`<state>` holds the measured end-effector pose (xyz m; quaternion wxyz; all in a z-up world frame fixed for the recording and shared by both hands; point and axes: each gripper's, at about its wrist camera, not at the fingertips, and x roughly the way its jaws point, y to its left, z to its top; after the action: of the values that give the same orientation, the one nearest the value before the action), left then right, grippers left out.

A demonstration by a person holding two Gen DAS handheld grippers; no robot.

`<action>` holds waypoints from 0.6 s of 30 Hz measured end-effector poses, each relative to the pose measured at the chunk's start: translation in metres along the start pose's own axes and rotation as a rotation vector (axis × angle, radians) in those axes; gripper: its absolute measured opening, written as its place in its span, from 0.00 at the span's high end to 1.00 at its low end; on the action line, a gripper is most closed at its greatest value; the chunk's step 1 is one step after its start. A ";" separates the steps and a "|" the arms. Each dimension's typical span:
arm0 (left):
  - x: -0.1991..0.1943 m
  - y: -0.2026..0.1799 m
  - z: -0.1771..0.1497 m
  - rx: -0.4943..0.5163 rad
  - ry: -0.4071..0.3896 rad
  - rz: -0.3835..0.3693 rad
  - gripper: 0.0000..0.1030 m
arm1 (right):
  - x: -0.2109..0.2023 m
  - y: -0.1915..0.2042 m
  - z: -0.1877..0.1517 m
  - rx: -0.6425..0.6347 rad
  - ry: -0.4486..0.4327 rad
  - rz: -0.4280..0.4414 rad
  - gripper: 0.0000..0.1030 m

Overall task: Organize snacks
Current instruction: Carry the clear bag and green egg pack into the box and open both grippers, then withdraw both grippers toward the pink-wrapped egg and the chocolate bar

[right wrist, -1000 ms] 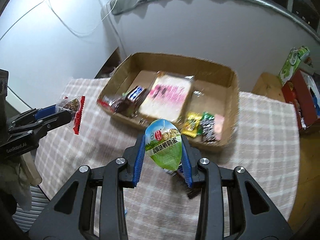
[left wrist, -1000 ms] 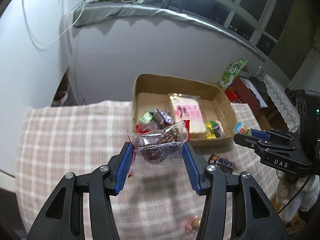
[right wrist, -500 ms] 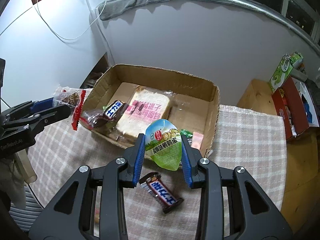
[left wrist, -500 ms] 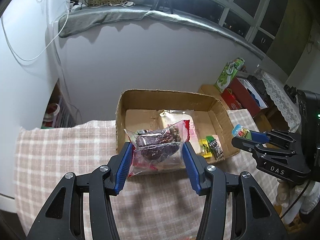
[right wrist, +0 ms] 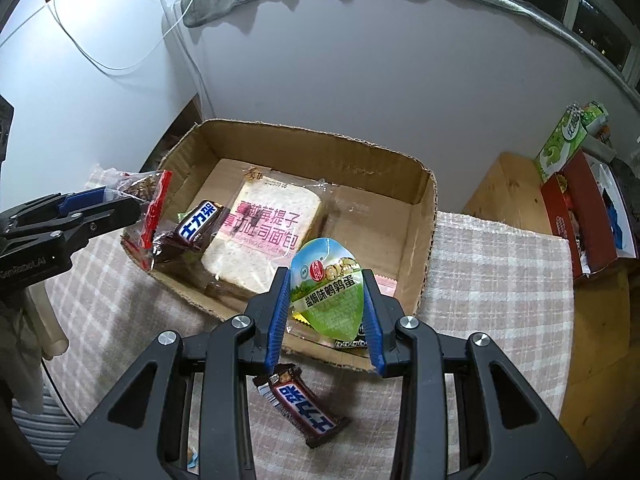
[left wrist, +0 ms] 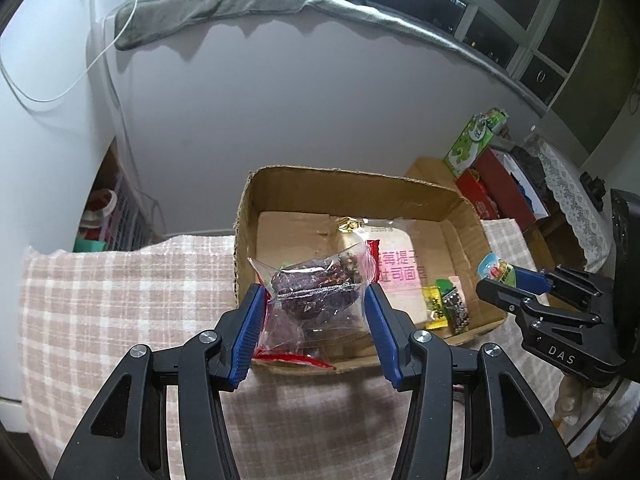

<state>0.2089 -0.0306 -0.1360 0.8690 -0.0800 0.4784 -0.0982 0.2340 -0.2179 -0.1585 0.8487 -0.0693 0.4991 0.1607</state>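
The left hand-held gripper (left wrist: pixel 316 312) is clamping a clear bag of dark snacks (left wrist: pixel 316 292) and the right hand-held gripper (right wrist: pixel 326 308) a green egg packet (right wrist: pixel 326 292), both poised at frame centre over the cardboard box (right wrist: pixel 320 144), ready for dropping in.

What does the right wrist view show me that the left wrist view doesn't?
Only the right wrist view shows the chocolate bar lying on the checked cloth outside the box, and another bar inside it. Only the left wrist view shows the yellow and green packets clearly. Both show the cardboard box, the bread pack, the left tongs holding the clear snack bag and the right tongs holding the green egg pack.
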 end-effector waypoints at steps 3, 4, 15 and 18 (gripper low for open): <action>0.002 0.001 0.003 -0.001 -0.003 0.000 0.51 | 0.004 0.001 0.003 -0.002 0.006 -0.003 0.66; 0.002 0.000 0.004 0.000 -0.003 -0.002 0.50 | 0.005 0.001 0.003 -0.001 0.006 -0.003 0.65; 0.000 -0.002 0.007 0.002 -0.003 0.007 0.47 | 0.001 0.002 0.003 -0.018 -0.015 -0.009 0.46; -0.006 -0.001 0.004 -0.004 -0.011 0.005 0.47 | -0.003 0.000 0.001 -0.014 -0.021 -0.003 0.46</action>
<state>0.2091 -0.0298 -0.1293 0.8717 -0.0810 0.4740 -0.0944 0.2336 -0.2177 -0.1551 0.8535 -0.0744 0.4891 0.1635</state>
